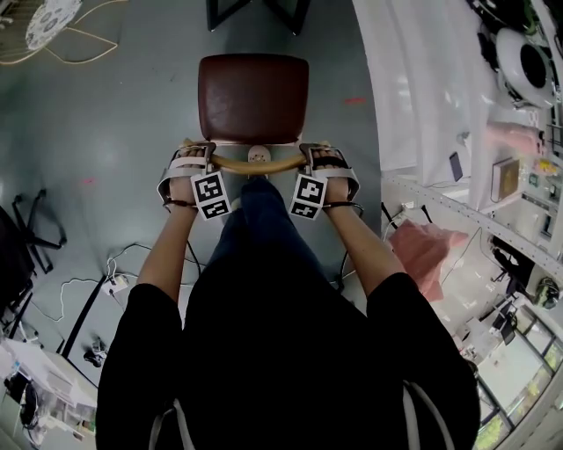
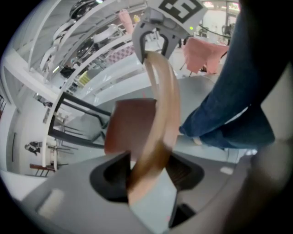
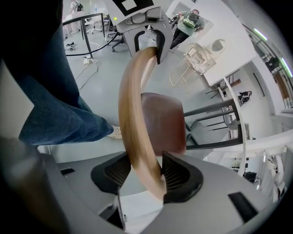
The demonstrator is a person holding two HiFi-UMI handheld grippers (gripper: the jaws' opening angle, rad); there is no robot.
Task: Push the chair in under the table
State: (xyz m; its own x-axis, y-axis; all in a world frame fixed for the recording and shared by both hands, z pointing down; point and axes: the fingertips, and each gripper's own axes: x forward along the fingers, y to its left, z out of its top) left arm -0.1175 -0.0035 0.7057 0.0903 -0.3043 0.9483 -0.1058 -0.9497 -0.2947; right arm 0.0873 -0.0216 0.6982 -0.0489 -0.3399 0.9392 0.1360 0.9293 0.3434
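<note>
Head view looks steeply down on a grey floor [image 1: 106, 132], with a white worktop [image 1: 422, 79] along the right side and the legs of a black metal frame [image 1: 255, 13] at the top edge. A person in a black top and blue jeans [image 1: 264, 220] stands behind a chair with a padded dark brown seat [image 1: 253, 97]. The chair sits on open floor, its front edge near the black frame and not under it. Across the chair's near side runs its curved wooden back rail [image 1: 257, 163]. The left gripper [image 1: 195, 151] grips the rail's left end and the right gripper [image 1: 315, 151] its right end, both pointing steeply down. Left gripper view has the jaws clamped on the rail, which fills the gap between the dark pads. Right gripper view shows the same: jaws closed on the rail, pads pressing both its faces
</note>
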